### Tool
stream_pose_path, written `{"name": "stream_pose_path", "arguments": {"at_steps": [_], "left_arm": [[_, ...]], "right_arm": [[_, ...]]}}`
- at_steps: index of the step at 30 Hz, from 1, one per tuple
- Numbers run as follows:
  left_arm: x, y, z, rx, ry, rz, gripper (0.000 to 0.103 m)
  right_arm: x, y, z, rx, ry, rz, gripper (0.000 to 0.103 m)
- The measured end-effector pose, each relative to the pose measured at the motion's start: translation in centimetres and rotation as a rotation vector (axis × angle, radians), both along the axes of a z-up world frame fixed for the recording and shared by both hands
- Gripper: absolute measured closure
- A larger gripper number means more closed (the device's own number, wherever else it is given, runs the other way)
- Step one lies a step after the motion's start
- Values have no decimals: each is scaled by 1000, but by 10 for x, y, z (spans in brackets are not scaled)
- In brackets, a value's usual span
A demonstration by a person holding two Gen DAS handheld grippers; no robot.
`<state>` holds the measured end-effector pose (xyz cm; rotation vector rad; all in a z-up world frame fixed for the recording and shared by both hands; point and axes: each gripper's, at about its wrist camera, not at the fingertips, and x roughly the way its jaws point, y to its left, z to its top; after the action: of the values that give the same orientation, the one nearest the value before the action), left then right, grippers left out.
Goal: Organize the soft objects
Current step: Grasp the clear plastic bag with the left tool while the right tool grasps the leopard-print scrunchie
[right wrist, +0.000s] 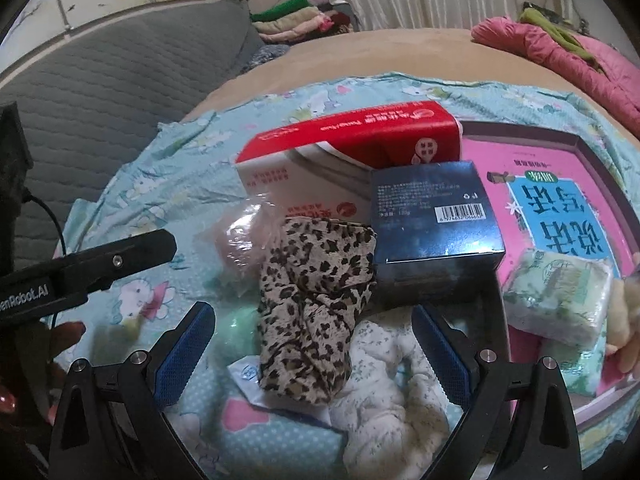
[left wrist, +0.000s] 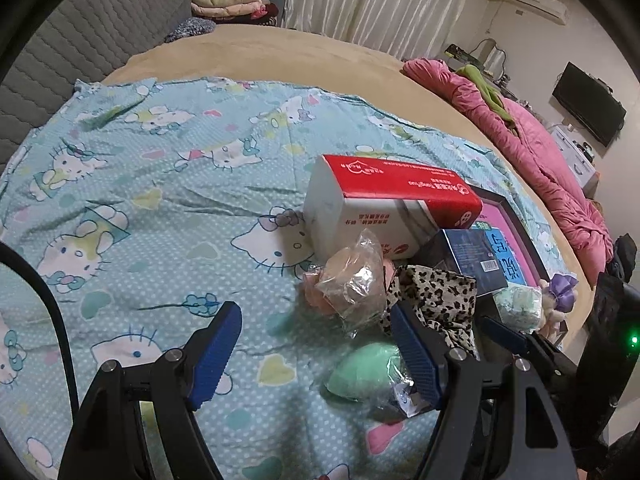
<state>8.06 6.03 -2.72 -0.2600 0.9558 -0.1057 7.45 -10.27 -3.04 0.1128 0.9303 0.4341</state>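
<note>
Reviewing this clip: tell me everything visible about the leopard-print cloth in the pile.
The leopard-print cloth is thin, soft fabric, tan with black spots, bunched and creased rather than folded. It lies draped in the pile on the cartoon-cat bedsheet, its upper end against the dark blue box and the red-and-white carton, its lower end over a white floral cloth. A crinkled clear bag sits beside it. It lies ahead of the right gripper, whose open fingers do not touch it.

On the bed (right wrist: pixel 360 46) a printed sheet (left wrist: pixel 160 184) carries a heap near its right edge. The tissue box (right wrist: pixel 344 148) lies farthest back, with the small carton (right wrist: pixel 432 220) in front of it and the flat box (right wrist: pixel 560 184) to their right. The patterned cloth (right wrist: pixel 312 300) lies in front of the tissue box, leaning on the carton. A tissue pack (right wrist: pixel 560 296) rests on the flat box.
</note>
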Motion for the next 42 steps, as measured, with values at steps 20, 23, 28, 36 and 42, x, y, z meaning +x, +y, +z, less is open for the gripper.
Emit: {"name": "stream_pose_path", "arguments": {"at_steps": [20,23,28,36,42], "left_arm": [[42,-11,-33,-57,57,-29,27],[43,-14,-37,-55,58,-42,27],[44,-14,-40,-86,48,-60,39],[41,-20,-36,-72,8,-100,62],[30,-8,-19,-107,-48,-77,62]], "right_arm": [[7,0,-7,-17,-37,66,61],[6,-3,-5,1,-33,78,68],[3,-11,-2,10,-40,89,73],[-5,-21,8,20,-79,97,76],[-9,-28,16,38,-109,90,76]]}}
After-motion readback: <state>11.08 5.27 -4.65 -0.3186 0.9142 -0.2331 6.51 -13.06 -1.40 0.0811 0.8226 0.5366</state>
